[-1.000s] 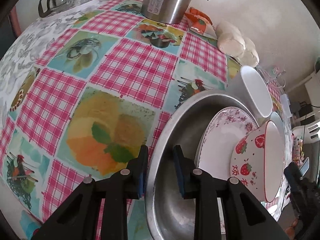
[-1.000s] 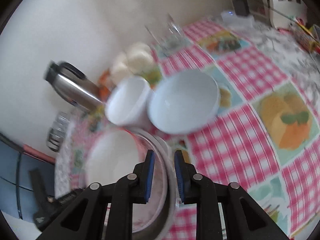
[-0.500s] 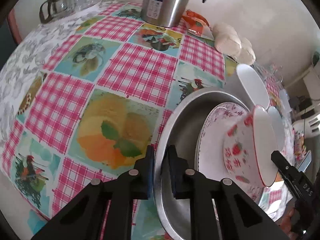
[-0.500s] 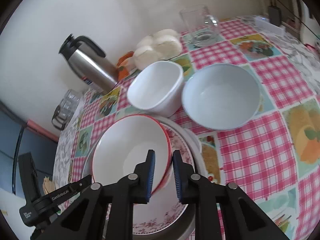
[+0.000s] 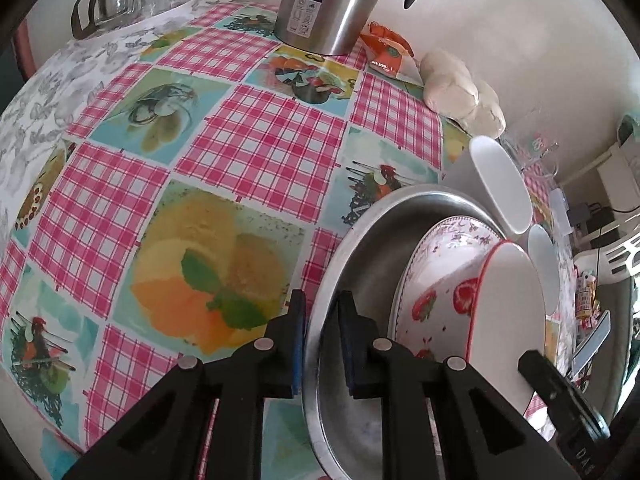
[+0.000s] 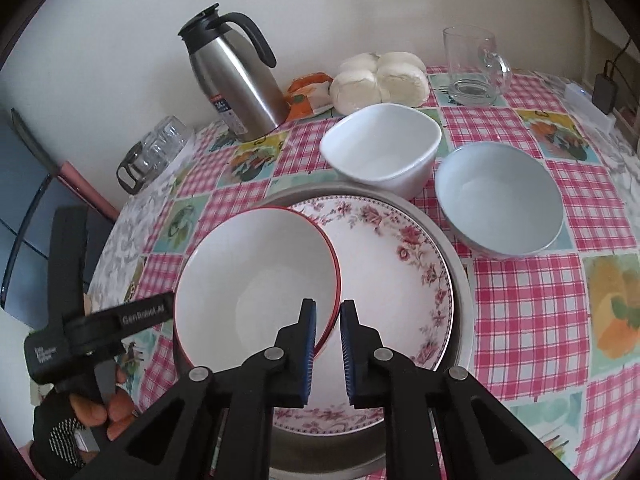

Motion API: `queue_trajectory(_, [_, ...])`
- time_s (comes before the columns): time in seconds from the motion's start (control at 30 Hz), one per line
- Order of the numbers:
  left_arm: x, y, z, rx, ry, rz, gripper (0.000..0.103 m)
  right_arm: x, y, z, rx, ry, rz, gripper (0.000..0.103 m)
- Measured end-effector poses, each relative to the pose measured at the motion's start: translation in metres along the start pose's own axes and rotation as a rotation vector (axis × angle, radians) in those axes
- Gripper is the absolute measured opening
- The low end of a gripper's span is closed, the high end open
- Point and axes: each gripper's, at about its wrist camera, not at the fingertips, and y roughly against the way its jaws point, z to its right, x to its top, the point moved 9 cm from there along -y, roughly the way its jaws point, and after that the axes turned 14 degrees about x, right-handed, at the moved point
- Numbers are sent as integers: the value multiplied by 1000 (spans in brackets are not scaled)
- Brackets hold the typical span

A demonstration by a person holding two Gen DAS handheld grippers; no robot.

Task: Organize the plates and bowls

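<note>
Now your left gripper (image 5: 322, 344) is clamped on the rim of the steel basin (image 5: 360, 248), one pad outside the wall and one inside. Your right gripper (image 6: 328, 344) is pinched on the near rim of the strawberry bowl (image 6: 256, 280), the one with the red edge; in the left wrist view this bowl (image 5: 444, 308) stands tilted, and its lower side is hidden behind the gripper frames, so you cannot tell if it touches the plate. The floral plate (image 6: 400, 272) lies inside the basin, under the bowl; its left half is covered by the bowl, and its near edge is cut by your gripper.

The near part of the basin is out of the frame in both views. At the left of the right wrist view you see your gloved hand (image 6: 76, 412) on the left tool, partly cut off.

Behind the basin, the white square bowl (image 6: 384, 152) seems to touch the basin rim, and the pale blue bowl (image 6: 500, 204) sits just beside it on the right. The thermos (image 6: 236, 80), the buns (image 6: 380, 80) and the glass mug (image 6: 472, 68) stand near the wall. The checked tablecloth (image 5: 248, 148) is free on the left of the basin, and also right of it, in front of the blue bowl.
</note>
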Motion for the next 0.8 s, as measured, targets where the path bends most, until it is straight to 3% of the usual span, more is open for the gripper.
queue_trajectory(0.23, [1,-5,-4,-89,80,-35,16,-5,1,-4,-19,29,-16,13])
queue_trajectory(0.6, [0,-3,-4,-73,68,-35,16,0,10,8,-1,-43,16,16])
queue_trajectory(0.8, [1,2,-7,-71,72,-21,16,13,28,31,35,-155,109,18])
